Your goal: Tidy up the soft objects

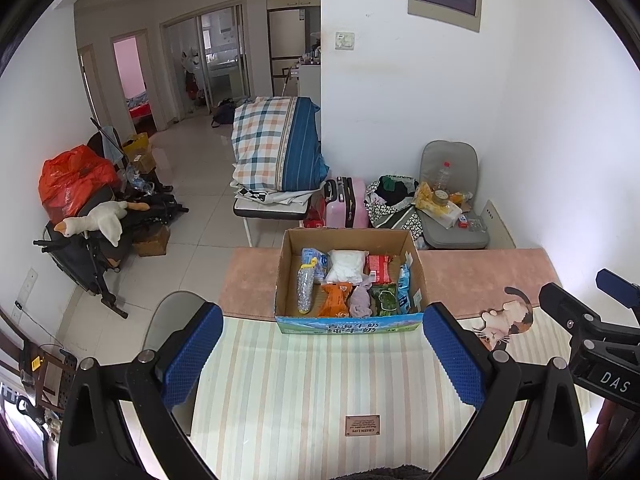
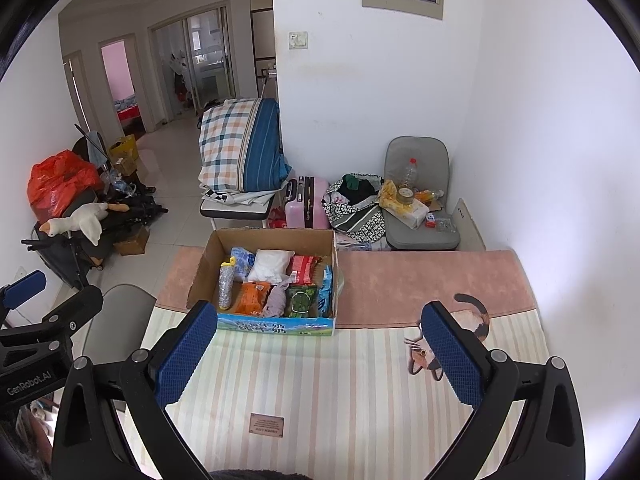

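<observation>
Cardboard box (image 1: 346,322) packed with pouches, perhaps a sock (image 1: 360,300)

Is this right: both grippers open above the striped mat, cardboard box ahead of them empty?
Not quite. The cardboard box is not empty: it holds several packets, among them a white pouch, an orange packet and a red packet. Both wrist views show this. The rest stands: left gripper and right gripper are open above the striped mat.

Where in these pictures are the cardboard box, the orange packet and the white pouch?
cardboard box (image 1: 348,325): left wrist view, printed front wall.
orange packet (image 1: 335,299): left wrist view, its middle.
white pouch (image 2: 270,266): right wrist view, its middle.
</observation>
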`<state>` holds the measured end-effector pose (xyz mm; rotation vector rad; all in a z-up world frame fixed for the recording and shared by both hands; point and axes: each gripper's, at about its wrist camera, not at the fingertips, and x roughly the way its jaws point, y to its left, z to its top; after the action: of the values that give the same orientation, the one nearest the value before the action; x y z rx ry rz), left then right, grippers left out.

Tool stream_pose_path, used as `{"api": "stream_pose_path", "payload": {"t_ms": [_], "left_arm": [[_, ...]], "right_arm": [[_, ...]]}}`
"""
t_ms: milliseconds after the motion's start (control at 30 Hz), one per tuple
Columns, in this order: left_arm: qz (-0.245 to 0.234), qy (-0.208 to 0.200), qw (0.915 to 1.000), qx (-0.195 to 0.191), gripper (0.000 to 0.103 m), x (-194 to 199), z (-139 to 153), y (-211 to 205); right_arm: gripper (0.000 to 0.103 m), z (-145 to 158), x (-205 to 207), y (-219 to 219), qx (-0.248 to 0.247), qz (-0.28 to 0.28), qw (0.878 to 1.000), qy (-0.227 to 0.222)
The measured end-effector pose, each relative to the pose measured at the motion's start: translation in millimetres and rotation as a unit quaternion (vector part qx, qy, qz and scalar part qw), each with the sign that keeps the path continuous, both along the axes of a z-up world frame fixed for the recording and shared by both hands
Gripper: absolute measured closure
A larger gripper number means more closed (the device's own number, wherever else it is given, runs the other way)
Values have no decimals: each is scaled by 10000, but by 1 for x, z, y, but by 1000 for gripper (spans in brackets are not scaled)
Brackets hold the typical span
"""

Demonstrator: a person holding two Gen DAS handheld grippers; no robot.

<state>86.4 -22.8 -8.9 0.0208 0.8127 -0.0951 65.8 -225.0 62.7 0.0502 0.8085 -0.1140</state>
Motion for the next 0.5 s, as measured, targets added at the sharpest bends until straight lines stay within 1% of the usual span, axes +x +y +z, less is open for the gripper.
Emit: {"api": "stream_pose_path", "payload": {"t_ms": [267, 500], "left_arm": [[-79, 2, 10000, 3, 0, 2, 7, -1], [-80, -8, 10000, 1, 0, 2, 7, -2]], "right_arm": [[0, -2, 0, 1, -7, -3, 10000, -2], [0, -2, -1, 0, -12, -7, 10000, 3]]}}
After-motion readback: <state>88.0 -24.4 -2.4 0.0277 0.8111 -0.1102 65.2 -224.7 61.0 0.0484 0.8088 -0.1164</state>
